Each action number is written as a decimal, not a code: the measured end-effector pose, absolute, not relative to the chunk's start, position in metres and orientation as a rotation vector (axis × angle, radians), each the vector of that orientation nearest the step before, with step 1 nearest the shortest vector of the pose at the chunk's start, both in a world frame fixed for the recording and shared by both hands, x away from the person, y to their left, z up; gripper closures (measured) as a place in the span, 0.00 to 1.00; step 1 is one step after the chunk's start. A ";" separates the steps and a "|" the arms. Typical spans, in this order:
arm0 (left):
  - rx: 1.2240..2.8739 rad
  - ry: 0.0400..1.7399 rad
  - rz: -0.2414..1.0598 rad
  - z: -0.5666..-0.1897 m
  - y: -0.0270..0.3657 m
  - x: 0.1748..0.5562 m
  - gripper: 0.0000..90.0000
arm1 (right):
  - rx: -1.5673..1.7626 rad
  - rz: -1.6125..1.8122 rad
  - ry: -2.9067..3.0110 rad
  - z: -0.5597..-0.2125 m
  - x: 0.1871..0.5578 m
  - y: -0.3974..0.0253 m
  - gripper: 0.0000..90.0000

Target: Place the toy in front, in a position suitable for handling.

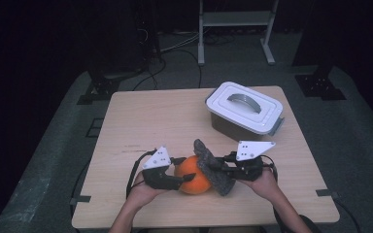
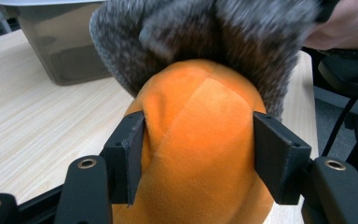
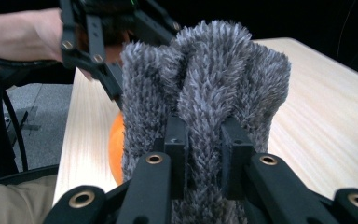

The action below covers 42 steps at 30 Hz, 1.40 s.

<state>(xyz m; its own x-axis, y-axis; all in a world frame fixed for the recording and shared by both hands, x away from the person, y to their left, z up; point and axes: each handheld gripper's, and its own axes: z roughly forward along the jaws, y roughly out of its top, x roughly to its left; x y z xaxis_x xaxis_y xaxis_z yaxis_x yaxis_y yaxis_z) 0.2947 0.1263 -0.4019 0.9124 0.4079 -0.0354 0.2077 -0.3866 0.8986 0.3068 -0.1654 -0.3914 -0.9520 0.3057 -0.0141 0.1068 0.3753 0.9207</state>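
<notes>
On the table (image 1: 141, 121), left jaws clamp orange plush (image 2: 200, 154); right jaws pinch grey cloth (image 3: 205, 93)

An orange plush ball (image 1: 192, 178) sits near the surface's front edge; a fuzzy grey cloth (image 1: 212, 167) drapes against its right side.

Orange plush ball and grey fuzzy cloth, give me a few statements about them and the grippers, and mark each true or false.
1. The left gripper is clamped on the orange plush ball. True.
2. The right gripper is open and holds nothing. False: its jaws pinch the grey fuzzy cloth.
3. The cloth touches the ball. True: it drapes against the ball's far side in the left gripper view.
4. The lidded box stands open. False: its white lid is on.
5. The ball lies inside the box. False: it is near the table's front edge, apart from the box.
</notes>
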 end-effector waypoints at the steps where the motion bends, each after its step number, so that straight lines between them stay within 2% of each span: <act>1: 1.979 0.441 0.217 -0.402 0.126 0.294 0.44 | 0.384 1.617 2.458 -0.395 0.308 -0.166 0.84; 7: 1.975 0.347 0.081 -0.403 0.127 0.294 0.41 | 0.435 1.587 2.484 -0.405 0.316 -0.173 0.84; 13: 2.002 0.370 0.160 -0.407 0.124 0.295 0.27 | 0.463 1.579 2.483 -0.407 0.319 -0.177 0.84; 14: 2.012 0.386 0.166 -0.409 0.124 0.297 0.22 | 0.458 1.578 2.485 -0.407 0.319 -0.177 0.84; 16: 2.011 0.406 0.142 -0.413 0.125 0.299 0.20 | 0.454 1.578 2.487 -0.407 0.319 -0.176 0.84; 17: 2.010 0.410 0.126 -0.414 0.124 0.300 0.20 | 0.456 1.575 2.488 -0.407 0.319 -0.176 0.84; 21: 2.012 0.389 0.169 -0.413 0.123 0.296 0.41 | 0.420 1.567 2.457 -0.398 0.312 -0.173 0.84; 24: 1.997 0.409 0.207 -0.408 0.123 0.295 0.50 | 0.380 1.614 2.418 -0.389 0.307 -0.171 0.84; 31: 1.985 0.419 0.253 -0.403 0.127 0.294 0.52 | 0.441 1.554 2.470 -0.402 0.315 -0.173 0.84; 38: 1.995 0.427 0.281 -0.403 0.123 0.292 0.52 | 0.364 1.637 2.415 -0.386 0.305 -0.167 0.84; 42: 1.991 0.446 0.296 -0.402 0.125 0.292 0.51 | 0.376 1.603 2.452 -0.395 0.308 -0.165 0.84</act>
<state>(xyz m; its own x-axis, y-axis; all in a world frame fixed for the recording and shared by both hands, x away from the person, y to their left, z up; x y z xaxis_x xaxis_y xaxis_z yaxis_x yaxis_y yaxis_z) 0.2924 0.1249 -0.4021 0.9008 0.4341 0.0129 0.1812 -0.4025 0.8973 0.3082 -0.1652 -0.3952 -0.9502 0.3111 -0.0185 0.1079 0.3841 0.9170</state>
